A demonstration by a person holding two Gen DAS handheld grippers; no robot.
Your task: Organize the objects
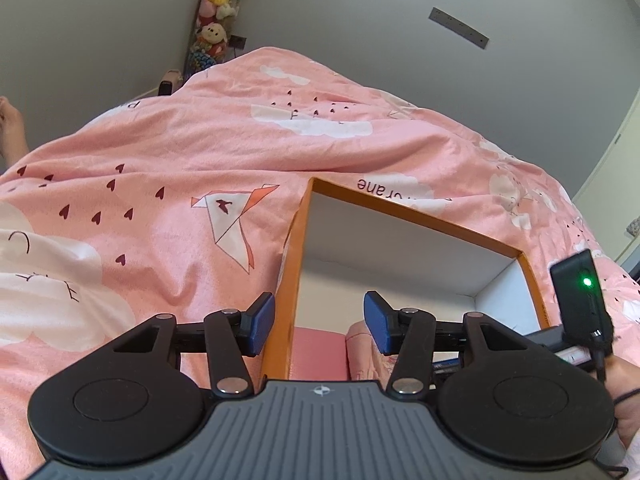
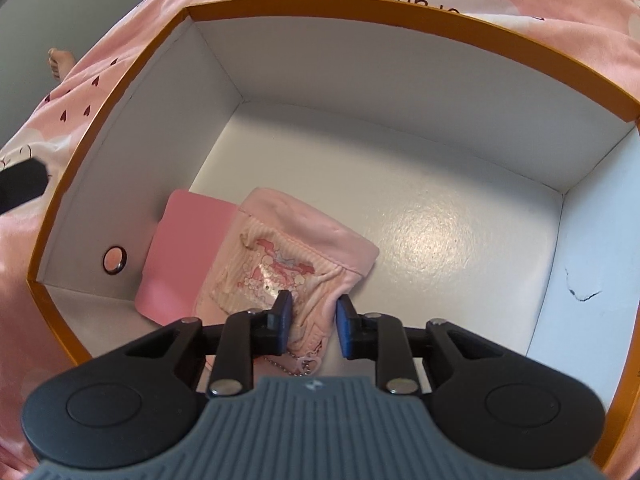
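A pink pouch is lying on the white floor of an orange box, near the box's left wall. Its long side is running from the near end, by the camera, up toward the far wall, leaning a little to the right. Its folded top end is pointing away, and its near end, with a little chain and a heart charm, is pointing back at the gripper. A cartoon bunny picture is showing on the front, but no words on it can be read.

A flat pink card is lying under the pouch's left side and sticking out toward the left wall. A round metal ring is sitting in that wall.

The right gripper is pointing down into the box. Its blue pads are sitting a little apart on each side of the pouch's near end, not squeezing it.

The left gripper is hanging over the box's left edge with its blue pads wide apart and nothing between them.

The box is resting on a pink blanket with hearts, clouds and paper birds. Upside-down letters ending in "rane" are showing on the blanket behind the box.
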